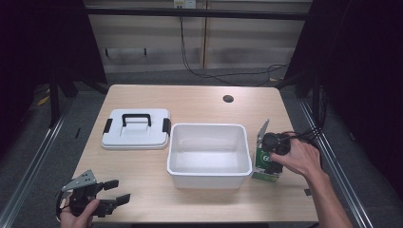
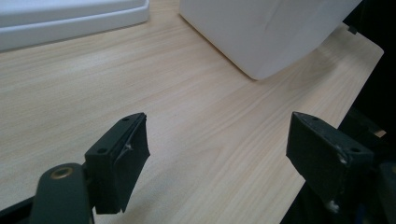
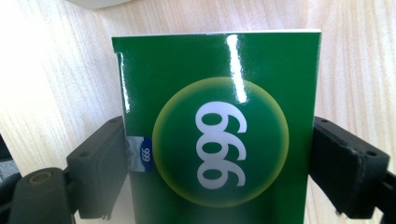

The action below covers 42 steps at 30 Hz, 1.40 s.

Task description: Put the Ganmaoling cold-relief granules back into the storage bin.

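A person works at a light wooden tabletop (image 1: 199, 99) with 2 hand-held claws. The right claw (image 1: 272, 164) is closed on a small green box (image 3: 219, 140), its 2 black jaws pressing the box's opposite sides, as the right gripper view makes plain. The box stands on the tabletop just beside the right wall of an open white bin (image 1: 209, 154), near the tabletop's right edge. This looks like the grasping step: the box is gripped but seems not yet lifted. The next move probably calls for raising it above the bin's rim, carrying it left over the opening and lowering it inside without knocking the wall. The box is glossy dark green, with a yellow-green circle bearing white digits, either 666 or 999, and a small blue label at one edge. The left claw (image 1: 111, 194) rests near the front left corner, jaws wide apart and holding nothing. The bin's white lid (image 1: 136, 128), with black handle and clips, lies to the bin's left.
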Tool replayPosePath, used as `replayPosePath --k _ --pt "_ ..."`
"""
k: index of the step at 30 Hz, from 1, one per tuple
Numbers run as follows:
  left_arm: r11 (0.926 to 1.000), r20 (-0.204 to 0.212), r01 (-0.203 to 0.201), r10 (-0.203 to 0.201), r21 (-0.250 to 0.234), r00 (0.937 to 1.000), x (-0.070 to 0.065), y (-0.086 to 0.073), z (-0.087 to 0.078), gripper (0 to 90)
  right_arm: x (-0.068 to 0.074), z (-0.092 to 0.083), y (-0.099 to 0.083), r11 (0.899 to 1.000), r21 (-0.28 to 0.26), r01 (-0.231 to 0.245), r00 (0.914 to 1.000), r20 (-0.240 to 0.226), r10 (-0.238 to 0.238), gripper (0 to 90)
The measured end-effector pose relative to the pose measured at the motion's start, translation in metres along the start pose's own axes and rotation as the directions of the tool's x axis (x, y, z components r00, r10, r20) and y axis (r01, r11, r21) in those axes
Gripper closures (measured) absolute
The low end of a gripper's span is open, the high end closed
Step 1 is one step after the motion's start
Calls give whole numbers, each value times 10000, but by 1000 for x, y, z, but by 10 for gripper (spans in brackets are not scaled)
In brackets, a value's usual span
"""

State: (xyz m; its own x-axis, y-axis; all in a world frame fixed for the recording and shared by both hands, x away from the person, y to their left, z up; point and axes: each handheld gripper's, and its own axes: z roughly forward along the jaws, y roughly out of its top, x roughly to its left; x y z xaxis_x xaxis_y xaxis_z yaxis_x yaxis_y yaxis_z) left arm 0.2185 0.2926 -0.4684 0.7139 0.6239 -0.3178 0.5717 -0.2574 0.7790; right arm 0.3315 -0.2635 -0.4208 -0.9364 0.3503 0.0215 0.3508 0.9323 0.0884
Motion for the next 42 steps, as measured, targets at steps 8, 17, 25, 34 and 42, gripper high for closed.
replayPosePath --k 8,17,25,34,42 --pt "10000 -5 20 -20 -1 10000 0 0 0 209 0 1 0 10000 65 5 10000 -6 -5 152" --pt "10000 -22 5 -5 -6 10000 0 0 0 209 5 -2 -1 10000 17 -22 9999 142 22 157" --pt "10000 -16 14 -14 -1 10000 0 0 0 209 4 -15 -13 9959 -748 -504 9982 272 526 158" --pt "10000 -22 15 -15 -3 10000 0 0 0 209 7 -20 -24 9888 -1323 -691 9971 223 727 159" --pt "10000 -28 21 -21 1 10000 0 0 0 209 9 -27 -37 9759 -1981 -916 9957 -63 922 159"
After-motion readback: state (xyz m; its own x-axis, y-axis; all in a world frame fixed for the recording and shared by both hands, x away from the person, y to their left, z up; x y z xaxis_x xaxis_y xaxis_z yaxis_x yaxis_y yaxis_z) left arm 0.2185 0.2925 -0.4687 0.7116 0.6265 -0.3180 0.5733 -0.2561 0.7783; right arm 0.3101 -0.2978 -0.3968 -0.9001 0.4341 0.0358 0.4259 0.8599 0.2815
